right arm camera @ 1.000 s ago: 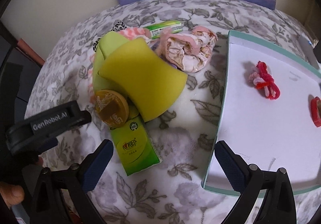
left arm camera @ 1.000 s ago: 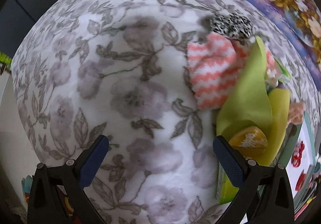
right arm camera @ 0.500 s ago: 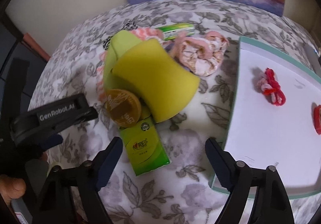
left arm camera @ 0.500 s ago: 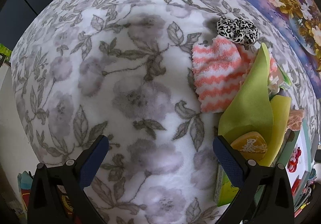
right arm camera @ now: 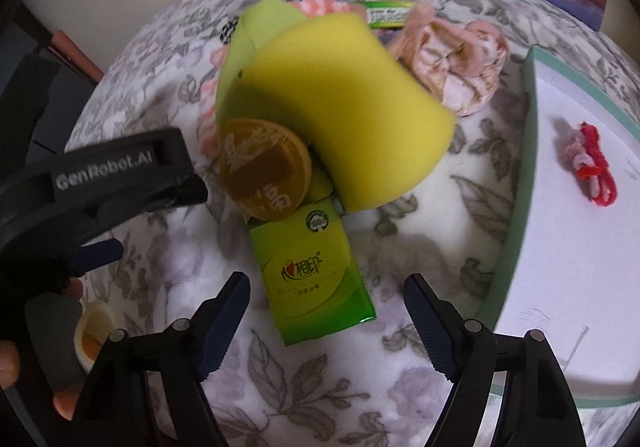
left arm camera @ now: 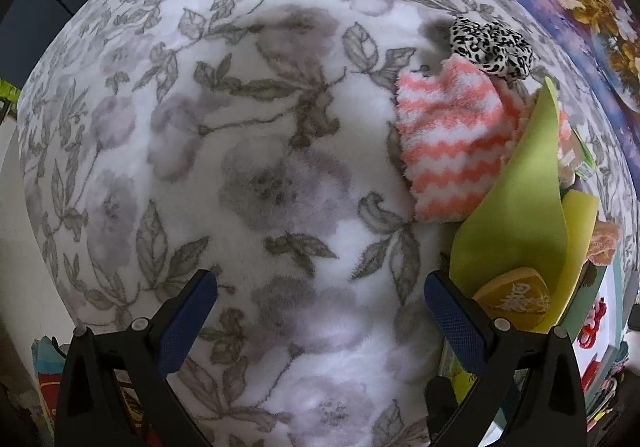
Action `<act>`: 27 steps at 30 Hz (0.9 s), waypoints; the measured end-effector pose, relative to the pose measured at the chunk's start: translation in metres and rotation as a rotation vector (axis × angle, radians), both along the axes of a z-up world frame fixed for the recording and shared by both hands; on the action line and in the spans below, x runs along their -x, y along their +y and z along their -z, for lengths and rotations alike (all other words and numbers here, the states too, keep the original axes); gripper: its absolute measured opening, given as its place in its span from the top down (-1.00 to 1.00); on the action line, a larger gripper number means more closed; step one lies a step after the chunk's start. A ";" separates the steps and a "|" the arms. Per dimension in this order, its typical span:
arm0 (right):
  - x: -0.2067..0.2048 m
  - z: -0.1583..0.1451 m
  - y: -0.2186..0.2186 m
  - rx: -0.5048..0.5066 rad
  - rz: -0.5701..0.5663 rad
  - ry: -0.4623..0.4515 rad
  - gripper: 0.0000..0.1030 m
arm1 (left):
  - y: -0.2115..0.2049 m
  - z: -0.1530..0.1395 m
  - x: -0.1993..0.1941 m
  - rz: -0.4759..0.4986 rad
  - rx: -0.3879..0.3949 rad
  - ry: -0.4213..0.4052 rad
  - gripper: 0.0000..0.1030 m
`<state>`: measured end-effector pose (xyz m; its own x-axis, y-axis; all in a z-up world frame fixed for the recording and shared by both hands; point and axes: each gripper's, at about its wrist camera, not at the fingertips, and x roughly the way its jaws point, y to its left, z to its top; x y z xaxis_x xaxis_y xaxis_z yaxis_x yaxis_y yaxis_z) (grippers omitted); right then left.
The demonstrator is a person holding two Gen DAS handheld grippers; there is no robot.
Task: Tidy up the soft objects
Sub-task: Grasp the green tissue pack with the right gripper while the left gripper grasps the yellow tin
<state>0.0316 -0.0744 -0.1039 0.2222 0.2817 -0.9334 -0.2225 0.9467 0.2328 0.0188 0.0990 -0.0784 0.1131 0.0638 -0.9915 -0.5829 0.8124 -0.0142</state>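
Right gripper (right arm camera: 326, 317) lower, closing; one green pack (right arm camera: 316, 271).

dim soft light, fisheye-warped dark corners, slight motion blur.

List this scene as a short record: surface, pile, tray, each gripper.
surface: floral blanket
pile: yellow sponge bent over a light green sheet, gold disc leaning at its base, green pack lying in front
beside pile: striped cloth, leopard scrunchie, pink cloth
tray: white tray to the right, red yarn on it
left gripper: open, nothing between the jaws, over bare blanket
right gripper: open, jaws have just been closing, either side of the green pack's near end, not pressing on it
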 end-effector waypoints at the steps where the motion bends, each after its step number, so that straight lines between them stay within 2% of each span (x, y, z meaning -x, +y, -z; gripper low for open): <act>1: 0.000 0.002 0.002 0.015 -0.005 -0.001 -0.56 | 0.001 0.001 0.000 -0.003 0.003 -0.001 -1.00; 5: 0.000 0.002 0.008 0.052 -0.012 -0.020 -0.44 | 0.006 0.002 -0.002 -0.004 0.032 -0.013 -1.00; 11: -0.003 0.000 0.003 0.039 0.000 -0.018 -0.27 | 0.008 0.001 -0.006 -0.003 0.048 -0.018 -1.00; 13: -0.003 -0.001 0.002 0.037 0.002 -0.020 -0.10 | 0.007 -0.001 -0.006 -0.009 0.056 -0.027 -1.00; 20: -0.002 -0.004 -0.005 0.019 0.010 -0.003 -0.08 | 0.007 -0.015 -0.013 0.003 0.065 -0.060 -1.00; 27: -0.010 -0.012 -0.023 -0.012 0.037 0.012 -0.07 | -0.009 -0.026 -0.023 0.055 0.070 -0.077 -1.00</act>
